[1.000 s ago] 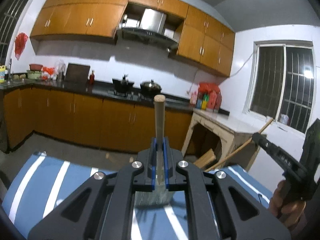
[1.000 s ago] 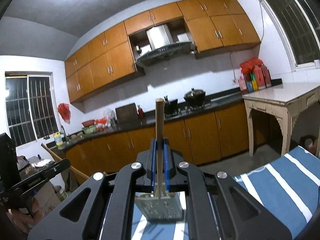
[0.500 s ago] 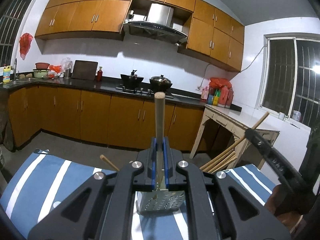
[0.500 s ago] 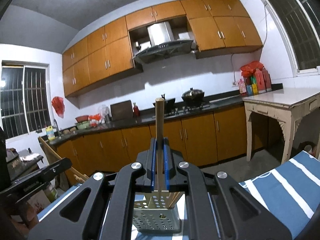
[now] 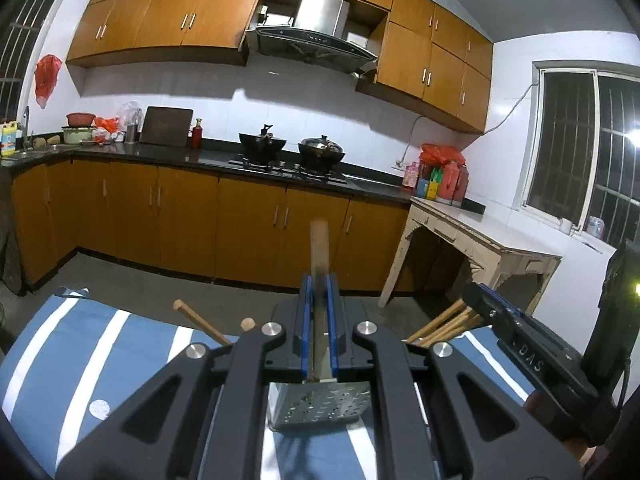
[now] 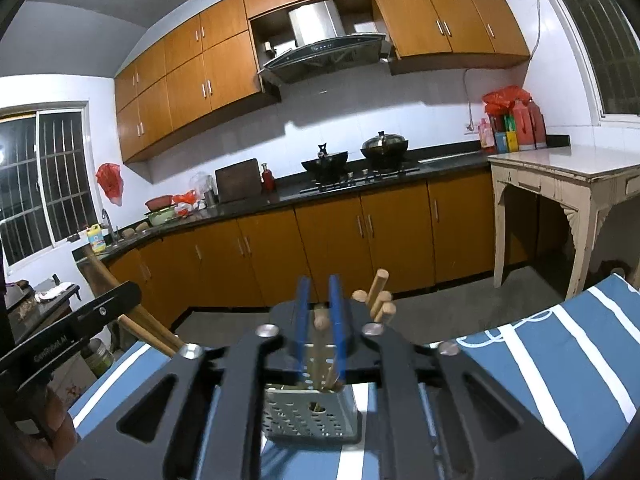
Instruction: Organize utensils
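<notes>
Since before: both grippers have sunk over the holder; the right jaws have just been opening, and the stick between them now stands free.
Room: kitchen with orange wooden cabinets (image 5: 248, 220), beyond the fingers.
Surface: blue white-striped cloth (image 6: 560, 344), under the fingers.
Holder: perforated grey metal utensil holder (image 6: 312, 416), below the fingertips.
Left gripper (image 5: 319, 320): clenched on an upright wooden chopstick (image 5: 319, 248).
Right gripper (image 6: 319, 320): released; wooden stick (image 6: 320, 332) between the fingers, lower end in the holder.

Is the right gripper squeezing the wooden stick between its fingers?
No, the right gripper's fingers stand apart from the wooden stick, which drops into the perforated holder.
</notes>
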Available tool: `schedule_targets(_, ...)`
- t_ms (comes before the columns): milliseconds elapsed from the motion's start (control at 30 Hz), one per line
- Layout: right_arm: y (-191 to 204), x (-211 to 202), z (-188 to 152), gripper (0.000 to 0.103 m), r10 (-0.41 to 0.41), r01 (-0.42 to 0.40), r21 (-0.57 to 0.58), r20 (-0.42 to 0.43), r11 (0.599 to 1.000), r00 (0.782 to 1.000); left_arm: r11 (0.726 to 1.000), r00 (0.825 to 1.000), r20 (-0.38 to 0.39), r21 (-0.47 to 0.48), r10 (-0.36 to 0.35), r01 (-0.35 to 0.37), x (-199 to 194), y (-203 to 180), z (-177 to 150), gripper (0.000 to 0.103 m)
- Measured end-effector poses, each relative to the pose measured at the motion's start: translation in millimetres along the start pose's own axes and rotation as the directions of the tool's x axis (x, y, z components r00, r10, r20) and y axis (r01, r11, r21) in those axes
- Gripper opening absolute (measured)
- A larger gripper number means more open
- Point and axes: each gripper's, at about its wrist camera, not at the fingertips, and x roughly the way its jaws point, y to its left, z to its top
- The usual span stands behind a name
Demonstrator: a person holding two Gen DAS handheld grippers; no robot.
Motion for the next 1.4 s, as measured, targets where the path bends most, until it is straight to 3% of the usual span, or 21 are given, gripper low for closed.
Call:
schedule_targets(33,-0.1,-3.2,0.8,0.036,0.001,-0.001,0.004,0.008,1.0,1.0,1.0,1.0,0.0,-0.001,-0.003,0.003,-0.2,-0.8,-0.5,0.008)
schedule_targets(233,3.3,-18.7,7.6,0.046,0.003,-0.003,-0.006,0.038,1.0,0.999,1.0,1.0,0.015,-0.005,-0.003,0.003,-8.4,-1.1,2.7,0.01)
schedule_targets(667,-1.5,-66.5,3.6,0.056,-0.02,0.02,0.001,0.056,1.0,0.998,1.0,0.998,0.062,-0.005,0.027,-0.027,-68.5,8.7,3.8,0.015)
schedule_targets(1000,1.2,-113.0,-16.8,0.061,-0.024,0.024,-0.002,0.031,1.0,0.999,0.998,0.996,0.062,-0.002,0.061,-0.061,-130.6,16.7,-27.7,0.023)
schedule_targets(1200,6.7,-137.2,-40.8,0.067,-0.032,0.032,-0.013,-0.008,0.999,0.999,0.997,0.996,0.043,0.02,0.079,-0.08,-159.4,12.3,-58.5,0.034)
schedule_targets(1400,16.2,-154.8,-73.9,0.082,-0.048,0.046,-0.052,-0.047,0.998,0.998,0.991,0.993,0.014,0.07,0.115,-0.116,-179.7,5.6,-98.6,0.059)
